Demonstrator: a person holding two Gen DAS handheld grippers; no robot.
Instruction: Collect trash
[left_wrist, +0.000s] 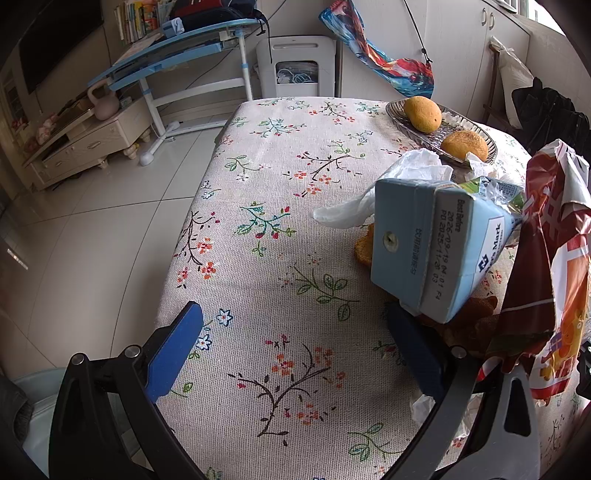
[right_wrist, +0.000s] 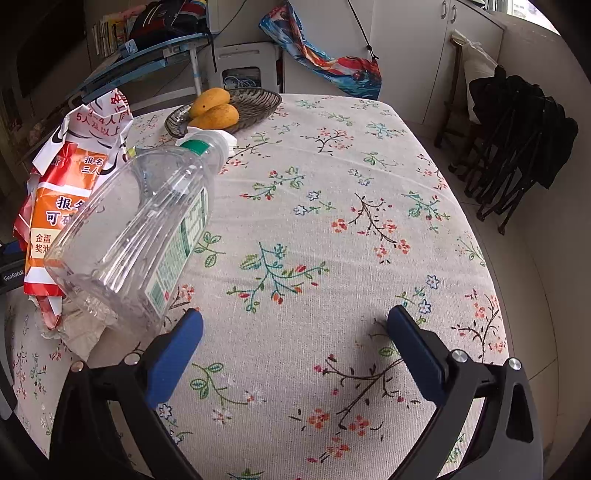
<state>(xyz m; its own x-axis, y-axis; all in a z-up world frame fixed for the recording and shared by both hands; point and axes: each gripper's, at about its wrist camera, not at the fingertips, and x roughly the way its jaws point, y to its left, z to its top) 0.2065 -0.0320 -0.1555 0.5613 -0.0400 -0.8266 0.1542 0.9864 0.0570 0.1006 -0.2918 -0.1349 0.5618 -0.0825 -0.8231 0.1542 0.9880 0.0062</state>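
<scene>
Both grippers, left (left_wrist: 295, 332) and right (right_wrist: 295, 332), hang spread and empty; a careless nudge could roll the bottle (right_wrist: 140, 229) or tip the carton (left_wrist: 424, 247) off the tabletop (right_wrist: 332, 240).

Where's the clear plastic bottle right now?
In the right wrist view the clear plastic bottle lies on its side at the left, against the red-and-white wrapper, just ahead of the right gripper.

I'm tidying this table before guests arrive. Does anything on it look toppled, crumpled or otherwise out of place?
Yes. A clear plastic bottle with a green label is tipped over, leaning on a crumpled red and orange paper bag. A light blue drink carton sits tilted beside crumpled white tissue, all on the floral tablecloth.
</scene>
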